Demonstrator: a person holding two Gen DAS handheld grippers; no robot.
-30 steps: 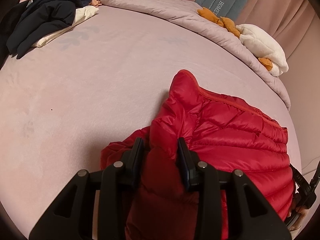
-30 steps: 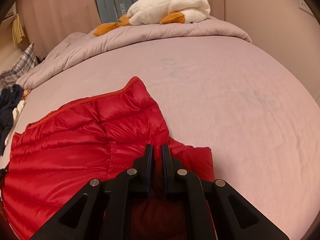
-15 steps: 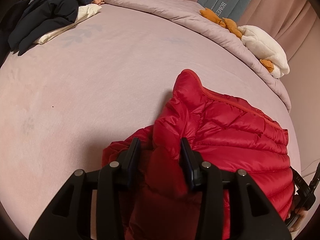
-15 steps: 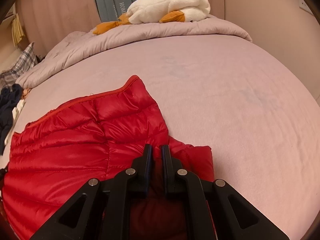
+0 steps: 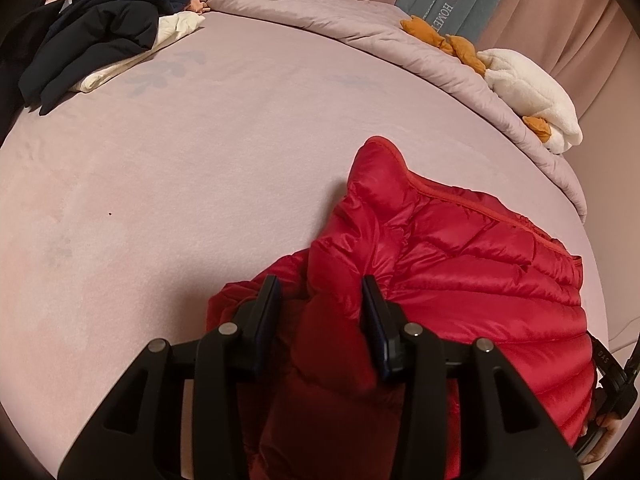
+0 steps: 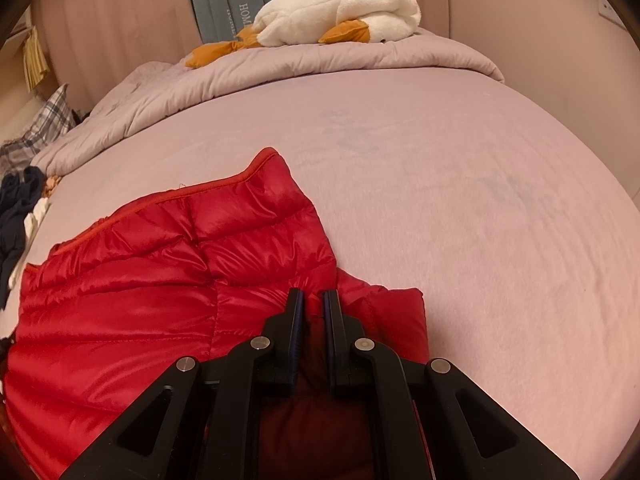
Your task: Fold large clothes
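A red quilted down jacket [image 5: 460,280] lies spread on the pink bed sheet [image 5: 200,200], its collar edge toward the far side. In the left wrist view a bunched fold of the jacket stands between the jaws of my left gripper [image 5: 320,292]. The right pad touches the fabric, while a shadowed gap shows beside the left pad, so the jaws are open around the fold. In the right wrist view my right gripper [image 6: 314,300] is shut on a thin pinch of the jacket [image 6: 140,280] near its right corner. The fabric under both grippers is hidden.
A pile of dark and cream clothes [image 5: 100,28] sits at the far left. A rolled grey-pink duvet [image 5: 320,12] runs along the far edge, with a white plush goose [image 6: 340,12] on it. A plaid pillow [image 6: 36,132] lies far left. A hand [image 5: 606,426] shows at the right edge.
The left gripper's jaws have spread apart a little around the jacket fold. The right gripper and the jacket's body have stayed as they were.
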